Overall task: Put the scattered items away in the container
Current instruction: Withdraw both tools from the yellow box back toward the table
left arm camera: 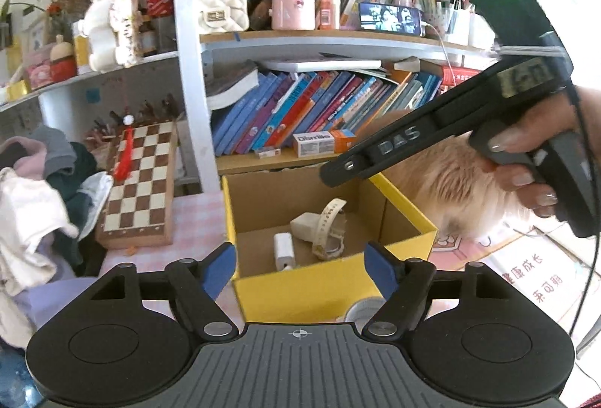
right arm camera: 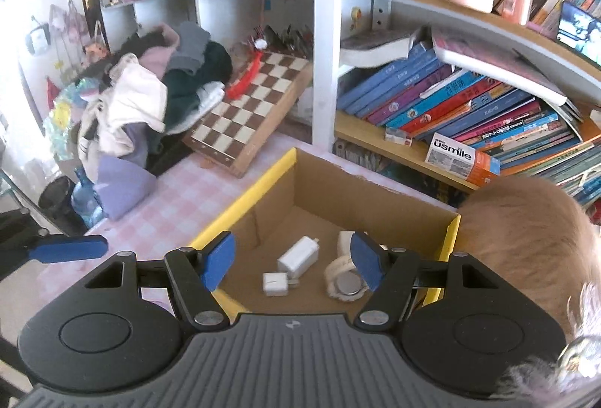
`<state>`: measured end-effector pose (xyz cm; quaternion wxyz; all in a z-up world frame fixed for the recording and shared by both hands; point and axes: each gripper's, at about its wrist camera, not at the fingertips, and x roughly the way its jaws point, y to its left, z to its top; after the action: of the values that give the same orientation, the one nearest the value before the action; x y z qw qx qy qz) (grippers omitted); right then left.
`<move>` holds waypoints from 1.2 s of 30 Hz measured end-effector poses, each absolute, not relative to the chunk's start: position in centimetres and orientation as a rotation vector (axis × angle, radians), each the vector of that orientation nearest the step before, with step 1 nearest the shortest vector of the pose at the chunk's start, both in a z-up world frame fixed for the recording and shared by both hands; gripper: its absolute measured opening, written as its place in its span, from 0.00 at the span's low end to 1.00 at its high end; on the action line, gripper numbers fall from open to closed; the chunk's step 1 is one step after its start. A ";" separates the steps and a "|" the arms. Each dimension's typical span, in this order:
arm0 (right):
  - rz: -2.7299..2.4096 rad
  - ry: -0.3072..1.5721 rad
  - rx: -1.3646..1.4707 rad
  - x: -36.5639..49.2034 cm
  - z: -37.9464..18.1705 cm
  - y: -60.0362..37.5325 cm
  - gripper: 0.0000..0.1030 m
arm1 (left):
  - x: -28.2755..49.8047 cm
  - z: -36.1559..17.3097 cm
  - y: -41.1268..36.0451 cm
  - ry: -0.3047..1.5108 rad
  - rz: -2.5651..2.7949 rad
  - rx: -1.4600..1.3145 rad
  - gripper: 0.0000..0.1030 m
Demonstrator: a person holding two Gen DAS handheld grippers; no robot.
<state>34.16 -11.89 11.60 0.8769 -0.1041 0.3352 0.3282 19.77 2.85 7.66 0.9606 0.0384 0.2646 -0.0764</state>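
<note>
On the pink checked tabletop [right arm camera: 157, 205], at the far left, a heap of clothes [right arm camera: 150, 100] lies against the shelving, and a folded chessboard [right arm camera: 248, 107] leans beside it with a red tassel across its top edge. Next comes the yellow cardboard box [right arm camera: 244, 197], open at the top, standing in front of the lower bookshelf [right arm camera: 394, 145].

The left gripper [left arm camera: 300, 267] hangs just above the near wall of the box, its blue pads [left arm camera: 219, 267] spread wide and released; nothing sits between them and they touch nothing. Inside the box, on the brown floor, a small white plug [right arm camera: 276, 283] lies nearest, a larger white charger [right arm camera: 298, 258] just behind it, and a cream wristwatch [right arm camera: 343, 280] to their right with its metal back turned up.

The right gripper [right arm camera: 295, 263] is above the box too, jaws parted and empty, the watch showing past its right pad without contact. In the left wrist view it slants in from the upper right, gripped by the person's hand [left arm camera: 541, 160]. Right of the box a fluffy tan-furred shape [right arm camera: 526, 239] presses close to its yellow wall. A white and orange usmile carton [right arm camera: 462, 160] lies on the shelf behind.
</note>
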 end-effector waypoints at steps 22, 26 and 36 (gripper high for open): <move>0.416 0.525 -0.152 15.8 9.0 -20.8 0.70 | 8.0 6.8 3.0 0.487 -0.054 0.112 0.90; 0.388 0.543 -0.143 13.6 7.2 -21.0 0.71 | 6.7 5.5 2.5 0.518 -0.053 0.115 0.90; 0.345 0.610 -0.133 9.9 3.6 -21.3 0.71 | 4.5 3.0 2.1 0.563 -0.020 0.115 0.90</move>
<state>9.86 -21.32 3.65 0.9371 -0.0653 0.2985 0.1687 4.52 2.14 3.00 0.9589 0.0567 0.2778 -0.0100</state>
